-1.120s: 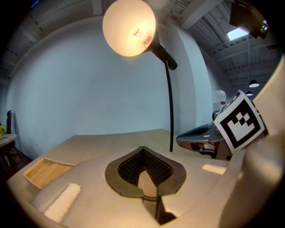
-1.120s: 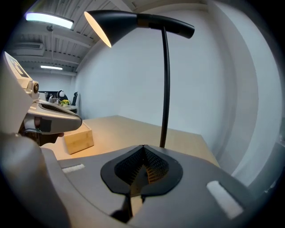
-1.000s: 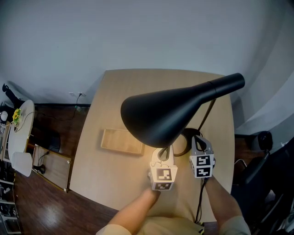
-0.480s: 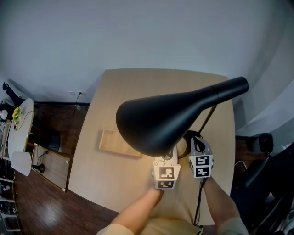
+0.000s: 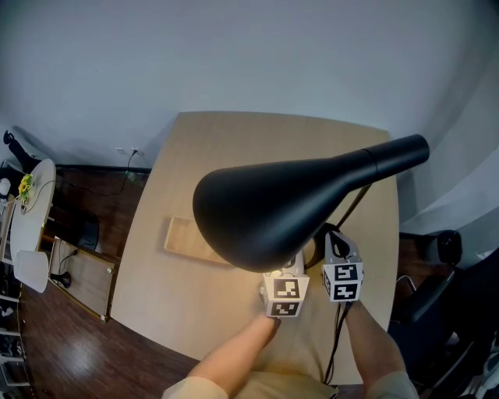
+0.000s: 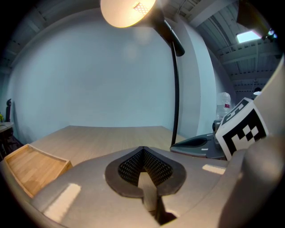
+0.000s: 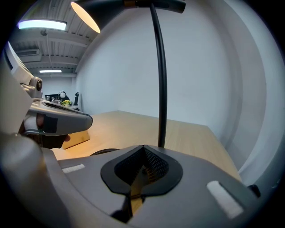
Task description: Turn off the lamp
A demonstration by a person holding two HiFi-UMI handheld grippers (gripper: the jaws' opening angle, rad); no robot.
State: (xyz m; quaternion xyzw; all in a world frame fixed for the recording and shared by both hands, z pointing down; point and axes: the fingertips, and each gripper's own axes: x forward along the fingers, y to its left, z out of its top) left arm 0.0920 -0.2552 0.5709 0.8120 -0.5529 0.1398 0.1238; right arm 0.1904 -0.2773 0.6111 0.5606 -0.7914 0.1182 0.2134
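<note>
The black lamp's wide shade [image 5: 269,209] hangs over the middle of the pale wooden table [image 5: 234,148]. It is lit: the bulb side glows warm in the left gripper view [image 6: 127,9], and yellow light falls on the table beneath it. Its thin stem [image 7: 160,75] rises from a dark round base [image 5: 318,248]. My left gripper [image 6: 143,150] is shut and empty, its marker cube [image 5: 282,294] just under the shade's near rim. My right gripper [image 7: 143,148] is also shut and empty, its cube [image 5: 343,281] beside the base, facing the stem.
A shallow wooden tray [image 5: 183,240] lies on the table left of the lamp. A black cable [image 5: 334,351] runs off the near table edge on the right. Dark wooden floor with furniture lies to the left [image 5: 47,257], and a dark chair stands at the right [image 5: 452,312].
The shade looks larger and reaches further left in the head view. My left gripper has shifted a little right and forward, under the shade. The right gripper has barely moved; the lamp stays lit.
</note>
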